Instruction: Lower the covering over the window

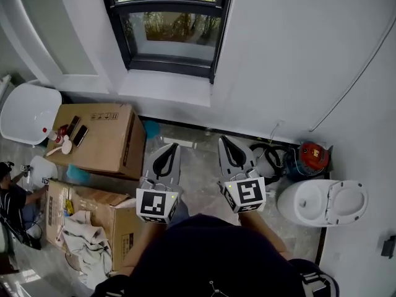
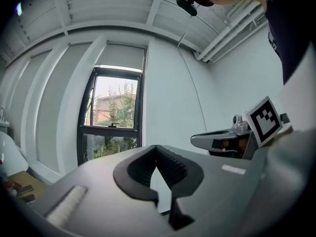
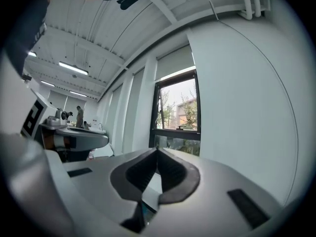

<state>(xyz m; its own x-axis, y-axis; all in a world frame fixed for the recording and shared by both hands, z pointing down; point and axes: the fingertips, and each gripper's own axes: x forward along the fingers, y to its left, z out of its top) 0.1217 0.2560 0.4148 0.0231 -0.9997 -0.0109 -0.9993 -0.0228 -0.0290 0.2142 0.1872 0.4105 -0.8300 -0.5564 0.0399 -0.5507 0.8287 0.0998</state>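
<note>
Left gripper (image 1: 171, 148): is pointing toward the wall, its jaws pressing together on nothing; in its own view the ribbed pads (image 2: 170, 164) are meeting at the tip with only wall showing behind them.
Right gripper (image 1: 224, 141): is hanging just beside the left one, jaws likewise clenched and empty; its pads (image 3: 173, 171) are touching along the front edge.
Marker cubes: one is riding on the back of each tool, left (image 1: 156, 204) and right (image 1: 245, 192), just ahead of the person's dark top.
Cardboard boxes: an open one (image 1: 93, 210) is sitting at the lower left with a pale cloth (image 1: 80, 240) spilling over it; a closed one (image 1: 102, 138) is lying beyond it, carrying two dark phones (image 1: 77, 130).
Toilet (image 1: 322, 202): is standing to the right, lid up, with a red machine (image 1: 312, 156) beside it, nearer the wall.
Window (image 1: 173, 26): is facing both tools from the far wall, its dark frame showing trees through bare glass.
Covering (image 2: 121, 56): is sitting high, rolled up over only the top of the window, well above both grippers; the right gripper view is showing it (image 3: 174, 60) the same way.
</note>
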